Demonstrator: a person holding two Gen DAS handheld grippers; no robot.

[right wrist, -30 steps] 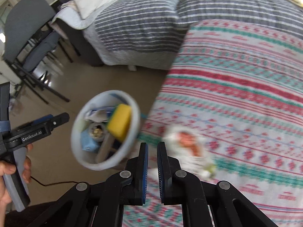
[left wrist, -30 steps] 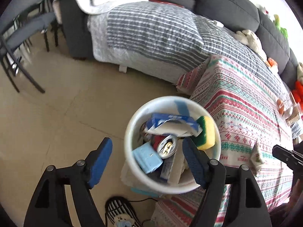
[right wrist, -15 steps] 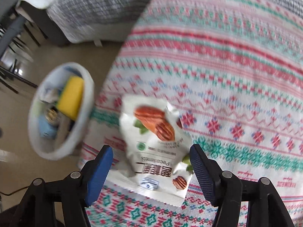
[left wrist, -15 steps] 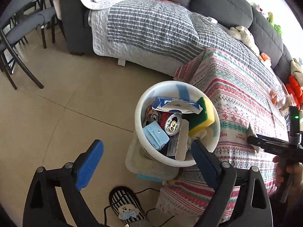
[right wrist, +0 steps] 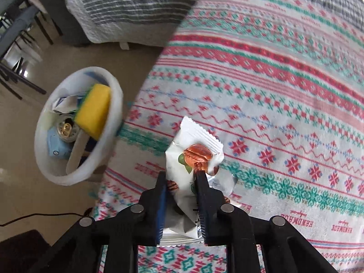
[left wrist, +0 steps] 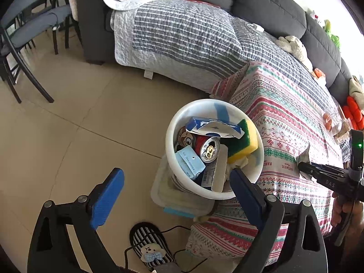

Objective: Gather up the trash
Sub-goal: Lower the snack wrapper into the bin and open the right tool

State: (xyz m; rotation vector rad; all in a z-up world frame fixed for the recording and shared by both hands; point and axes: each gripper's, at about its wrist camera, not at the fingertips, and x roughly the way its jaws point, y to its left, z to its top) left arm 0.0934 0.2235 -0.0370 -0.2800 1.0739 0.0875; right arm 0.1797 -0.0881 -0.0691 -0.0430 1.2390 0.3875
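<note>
My right gripper (right wrist: 180, 177) is shut on a white pecan snack packet (right wrist: 193, 150) above the patterned tablecloth (right wrist: 273, 79). The packet is crumpled between the fingers. In the left wrist view the right gripper (left wrist: 302, 167) shows at the right with the packet's edge (left wrist: 303, 158). A white trash bucket (left wrist: 169, 141) stands on the floor beside the table and holds a yellow sponge (left wrist: 244, 142), a can (left wrist: 209, 149), blue boxes and paper. It also shows in the right wrist view (right wrist: 113, 113), left of the packet. My left gripper (left wrist: 175, 188) is open and empty, just short of the bucket.
A grey sofa with a striped quilt (left wrist: 186, 34) lies behind the table. Dark chairs (left wrist: 20, 41) stand at the far left. A striped slipper (left wrist: 147, 248) and a cable lie on the tiled floor near me. A clear plastic lid (left wrist: 179, 195) lies under the bucket.
My right gripper has closed on the snack packet, which lay flat between open fingers half a second ago. My left gripper has drawn back a little from the bucket and stays open.
</note>
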